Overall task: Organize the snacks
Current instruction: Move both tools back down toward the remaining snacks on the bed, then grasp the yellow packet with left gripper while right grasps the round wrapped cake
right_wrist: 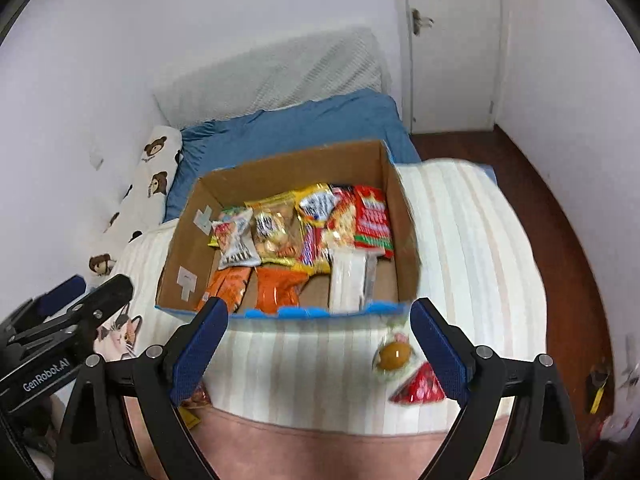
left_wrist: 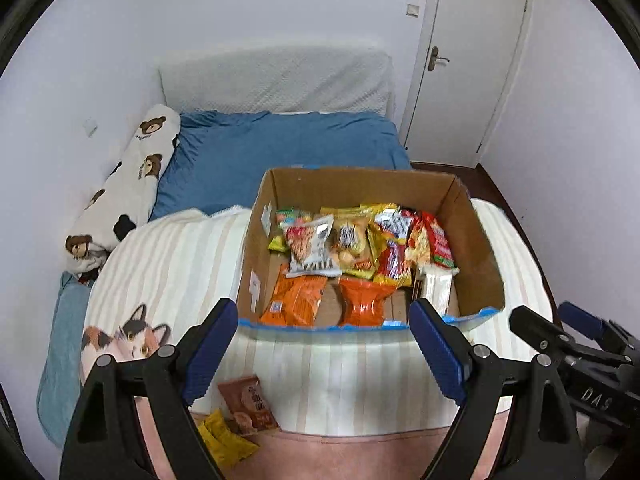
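On the far left, a long bear pillow lies along the wall, pointing from near to far. Next to it is a blue sheet on the bed. A striped blanket with a cat picture covers the near part of the bed.

The left tool hangs over the blanket with its two fingers wide apart and nothing between them. Under its left finger lie a yellow packet and a brown packet, close beside each other. The brown one's long side runs near to far.

In the middle sits the cardboard box, open on top, with its long side running left to right. Many snack packets lie inside. Two orange packets lie at the near side, their long sides pointing near to far. A red packet lies at the right, also pointing near to far.

The right tool is wide apart too, and holds nothing. By its right finger, on the blanket, lie a clear packet with a brown egg and a red triangle packet.
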